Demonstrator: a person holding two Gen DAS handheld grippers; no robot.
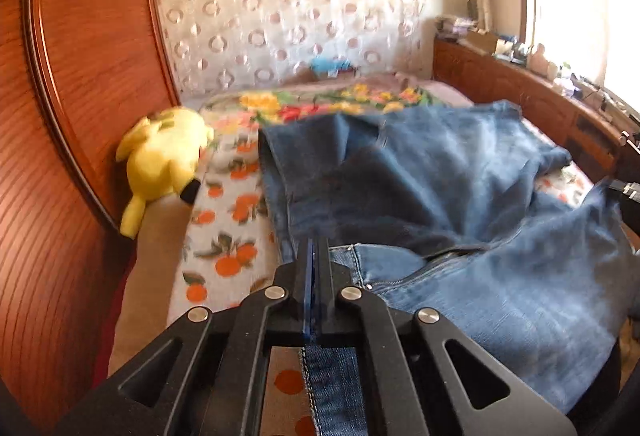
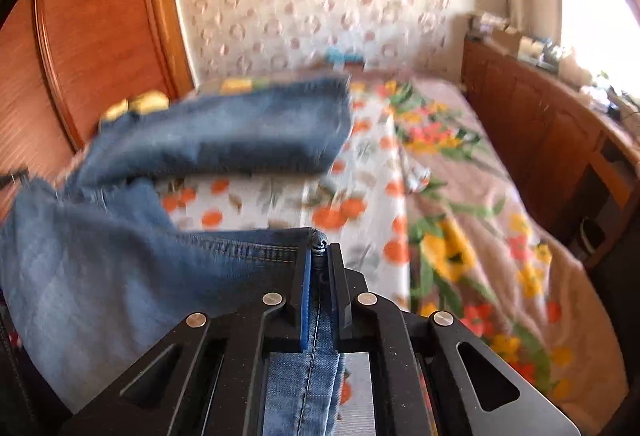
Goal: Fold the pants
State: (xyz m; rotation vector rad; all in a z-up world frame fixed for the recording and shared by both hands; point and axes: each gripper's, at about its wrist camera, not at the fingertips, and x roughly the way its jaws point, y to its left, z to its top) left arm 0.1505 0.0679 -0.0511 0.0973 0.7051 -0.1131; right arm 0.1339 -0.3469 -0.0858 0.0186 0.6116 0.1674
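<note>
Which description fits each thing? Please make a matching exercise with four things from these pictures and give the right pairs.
Things:
1. jeans
2. plush toy
3. bedsheet
4. left gripper

Descriptions:
A. yellow, lying beside the wooden headboard
B. white with an orange fruit print
C. shut on a denim edge
D. blue, pinched at two spots, partly lifted off the bed

Pairs: 1-D, 2-A, 3-B, 4-C. The right gripper pinches the other spot, a hem.
</note>
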